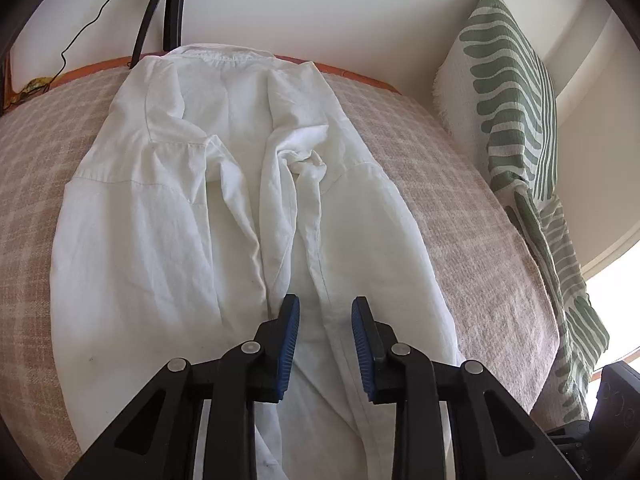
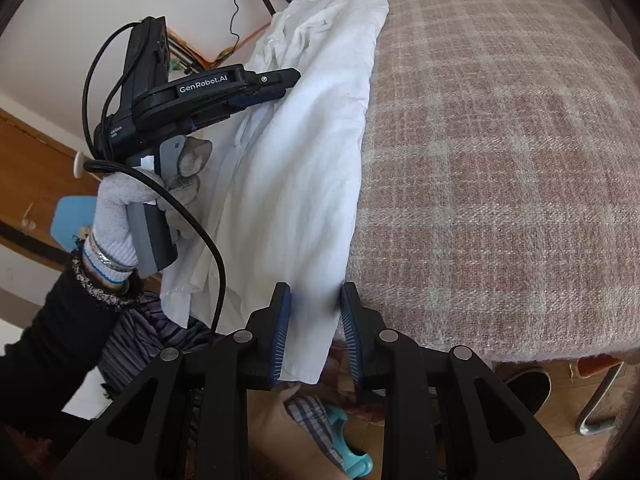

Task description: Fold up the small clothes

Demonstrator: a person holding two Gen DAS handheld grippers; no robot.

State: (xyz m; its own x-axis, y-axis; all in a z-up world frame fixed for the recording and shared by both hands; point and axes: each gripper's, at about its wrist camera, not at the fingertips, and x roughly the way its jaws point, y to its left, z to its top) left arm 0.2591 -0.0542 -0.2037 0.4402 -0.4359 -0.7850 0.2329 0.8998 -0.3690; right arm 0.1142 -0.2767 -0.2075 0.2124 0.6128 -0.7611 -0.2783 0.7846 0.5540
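Observation:
White trousers (image 1: pixel 224 184) lie spread on a pink plaid blanket (image 1: pixel 460 208), waistband at the far end and legs toward me, with crumpled folds at the crotch. My left gripper (image 1: pixel 325 312) hovers over the lower legs, jaws apart, cloth below them and none pinched. In the right wrist view the trousers (image 2: pixel 304 168) run along the blanket's left side (image 2: pixel 500 160). My right gripper (image 2: pixel 315 312) stands open with the leg hem lying between its blue pads at the blanket's near edge. A gloved hand (image 2: pixel 116 208) holds the left gripper (image 2: pixel 280 86) over the cloth.
A green-and-white patterned throw (image 1: pixel 516 120) leans at the right against the wall. Tripod legs (image 1: pixel 172 4) and a cable stand behind the far edge. Below the near edge are a shoe (image 2: pixel 528 384), a metal leg (image 2: pixel 600 400), a teal object (image 2: pixel 352 452) and striped fabric (image 2: pixel 136 340).

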